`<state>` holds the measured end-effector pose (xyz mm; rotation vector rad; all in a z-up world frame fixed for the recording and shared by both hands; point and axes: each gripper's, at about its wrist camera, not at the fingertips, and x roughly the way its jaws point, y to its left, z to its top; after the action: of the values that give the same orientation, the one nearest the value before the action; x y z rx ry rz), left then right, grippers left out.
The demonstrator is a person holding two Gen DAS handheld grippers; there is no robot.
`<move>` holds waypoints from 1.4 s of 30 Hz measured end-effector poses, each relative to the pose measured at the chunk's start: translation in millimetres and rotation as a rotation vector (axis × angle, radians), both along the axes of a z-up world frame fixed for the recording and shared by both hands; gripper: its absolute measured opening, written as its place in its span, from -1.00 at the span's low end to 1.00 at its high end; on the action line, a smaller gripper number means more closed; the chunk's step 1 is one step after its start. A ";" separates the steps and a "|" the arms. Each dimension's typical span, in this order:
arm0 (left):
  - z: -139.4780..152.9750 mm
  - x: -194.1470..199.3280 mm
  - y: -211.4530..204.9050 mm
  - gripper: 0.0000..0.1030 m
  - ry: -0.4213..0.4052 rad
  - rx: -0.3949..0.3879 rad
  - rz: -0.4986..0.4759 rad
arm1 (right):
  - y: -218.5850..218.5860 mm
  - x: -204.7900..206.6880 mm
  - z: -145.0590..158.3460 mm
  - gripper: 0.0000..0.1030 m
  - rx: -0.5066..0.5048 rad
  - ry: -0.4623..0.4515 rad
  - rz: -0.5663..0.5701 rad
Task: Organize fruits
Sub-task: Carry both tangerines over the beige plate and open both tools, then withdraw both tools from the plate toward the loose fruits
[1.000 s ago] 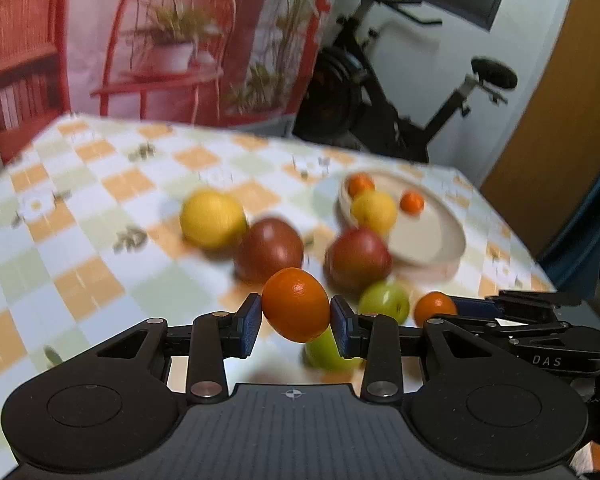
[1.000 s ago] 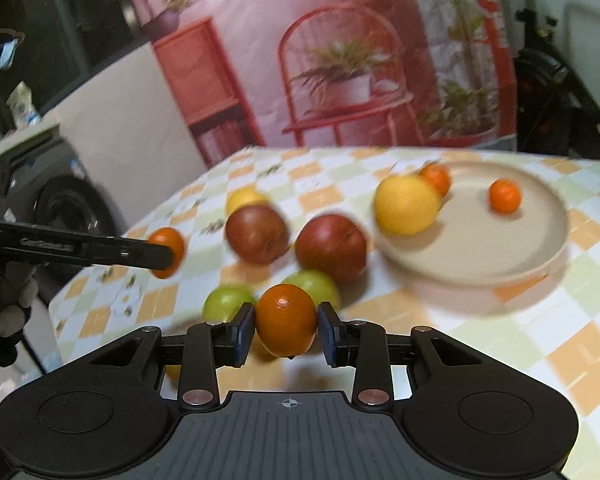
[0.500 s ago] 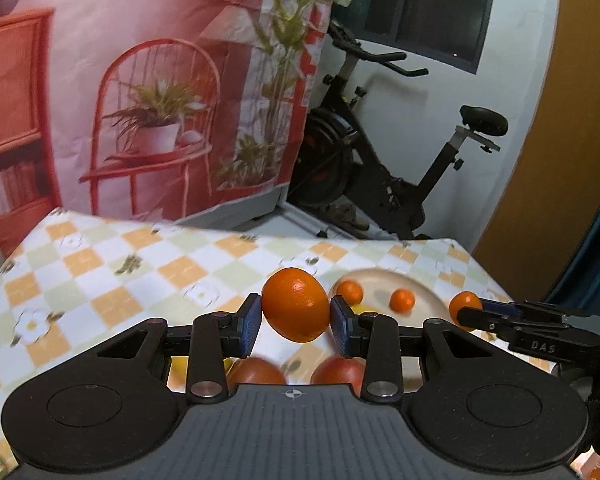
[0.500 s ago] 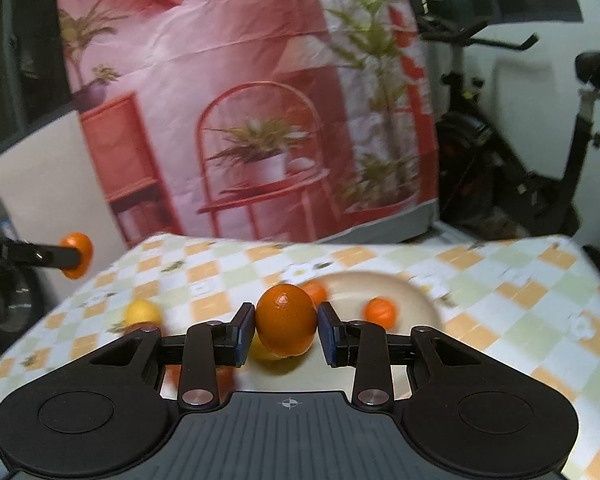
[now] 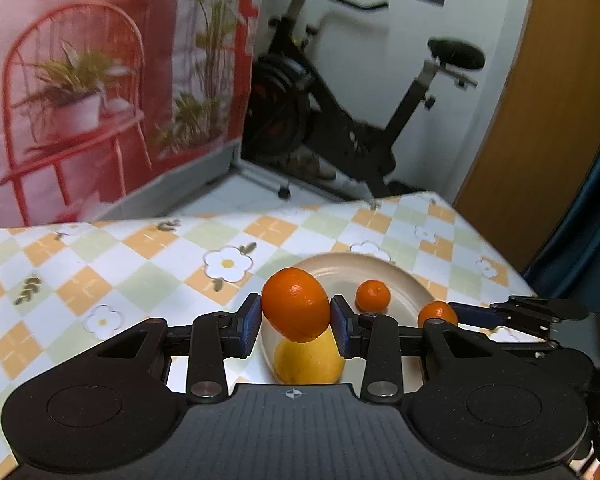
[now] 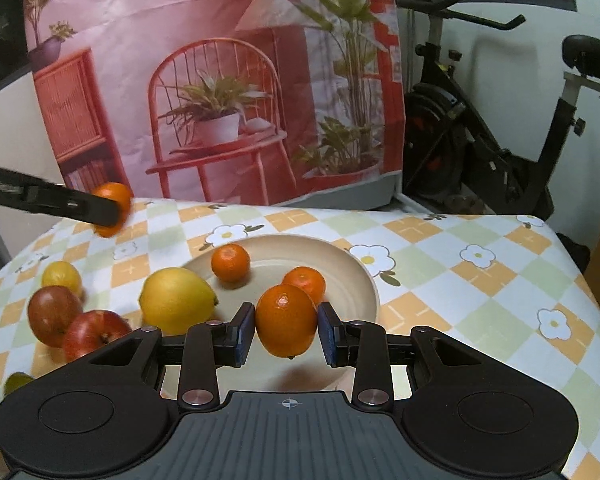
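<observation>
Both grippers are loaded and parked over the plate (image 6: 374, 292), which looks like the drop-off point: the small citrus is being collected there while the apples stay out on the cloth. Left gripper (image 5: 296, 320) sits lower centre of the left wrist view, pads pinching an orange (image 5: 296, 308) at its widest part, jaws only as far apart as the fruit. The fruit is tilted, long axis running upper left to lower right. Directly under it in frame is a lemon (image 5: 308, 360), so a straight release could land on that instead of bare plate. Right gripper (image 6: 287, 332) is in the same state, clamped on a second orange (image 6: 286, 324) at lower centre of the right wrist view, over the near edge of the plate. That orange is roughly upright with a stem nub visible at the bottom. In the plate already: 2 small mandarins, one (image 6: 231, 262) at upper left of the dish, one (image 6: 306, 282) just behind the held orange. The lemon overlaps the plate's left rim in the right wrist view; can't tell whether it rests inside. Left of the plate are 2 reddish apples (image 6: 96, 334), a small yellow fruit (image 6: 62, 278) and a green fruit at the far left edge, all on the checked tablecloth (image 6: 480, 280). Neither orange touches the plate yet. My read: both are mid-carry, and release needs a clear spot right of the mandarins.
</observation>
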<state>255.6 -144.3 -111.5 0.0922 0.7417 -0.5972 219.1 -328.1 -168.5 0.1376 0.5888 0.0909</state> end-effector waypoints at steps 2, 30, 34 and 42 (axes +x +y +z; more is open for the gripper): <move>-9.0 12.6 -7.7 -0.23 0.029 0.013 -0.002 | 2.5 6.9 -3.5 -0.39 -0.016 0.002 0.009; -43.6 50.8 -26.3 -0.22 0.115 0.085 -0.017 | -10.0 33.5 -28.9 -0.31 -0.079 0.004 -0.074; -32.4 44.7 -21.7 -0.22 0.087 0.071 0.000 | -10.6 24.9 -24.3 -0.31 -0.045 -0.005 -0.086; -4.4 14.6 0.1 -0.21 0.013 0.063 0.025 | -8.2 -5.7 -12.8 -0.31 0.032 -0.037 -0.118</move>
<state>270.3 -144.2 -115.9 0.1369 0.7737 -0.5512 213.4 -336.3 -181.3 0.2008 0.5411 -0.0113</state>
